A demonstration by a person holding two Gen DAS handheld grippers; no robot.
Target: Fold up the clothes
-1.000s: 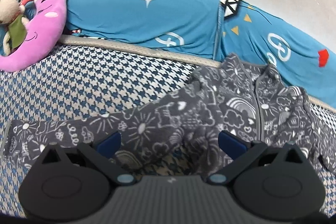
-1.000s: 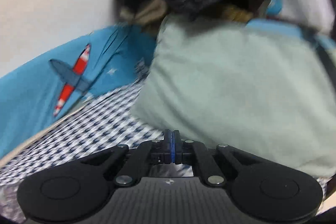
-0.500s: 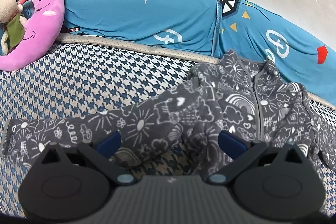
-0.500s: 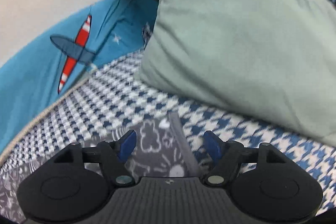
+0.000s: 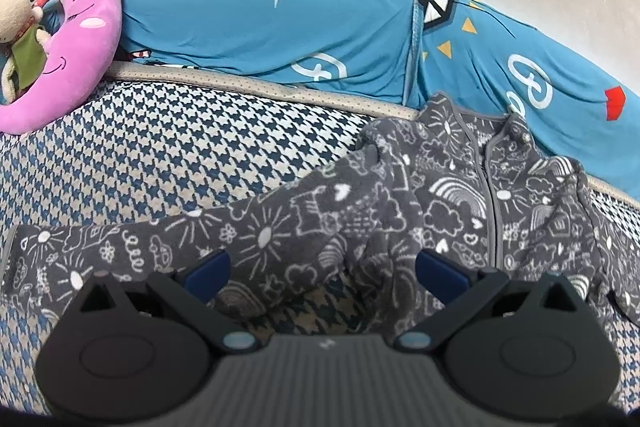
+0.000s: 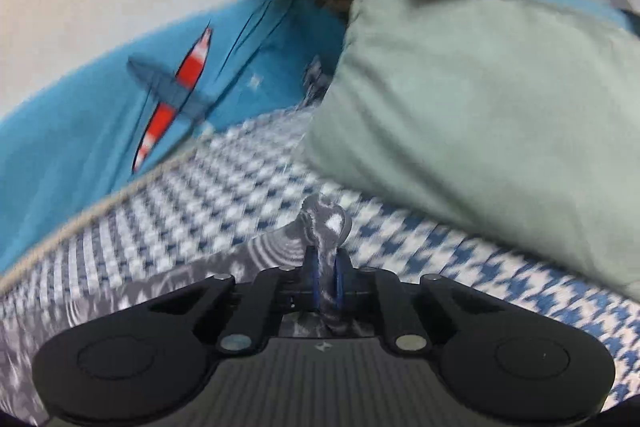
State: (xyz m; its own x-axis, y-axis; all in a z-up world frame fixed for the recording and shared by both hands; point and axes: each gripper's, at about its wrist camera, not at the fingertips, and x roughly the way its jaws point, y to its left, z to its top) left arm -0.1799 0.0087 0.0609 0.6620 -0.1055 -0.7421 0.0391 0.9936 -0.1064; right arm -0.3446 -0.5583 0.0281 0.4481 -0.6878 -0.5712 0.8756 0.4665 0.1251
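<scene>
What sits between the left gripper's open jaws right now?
In the left wrist view, the left gripper hangs open over the grey patterned jacket: its sleeve and side hem lie between the jaws, with a patch of houndstooth cover showing.

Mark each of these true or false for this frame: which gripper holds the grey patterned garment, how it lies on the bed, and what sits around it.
1. The right gripper is shut on a bunch of the grey patterned garment. True.
2. The left gripper is clamped on the sleeve. False: its jaws stand open above the garment.
3. The garment's zip is done up. True.
4. The garment is folded into a neat square. False: it lies spread out, one sleeve stretched to the side.
5. The pink moon cushion lies on the garment. False: it lies apart, at the bed's far corner.
</scene>
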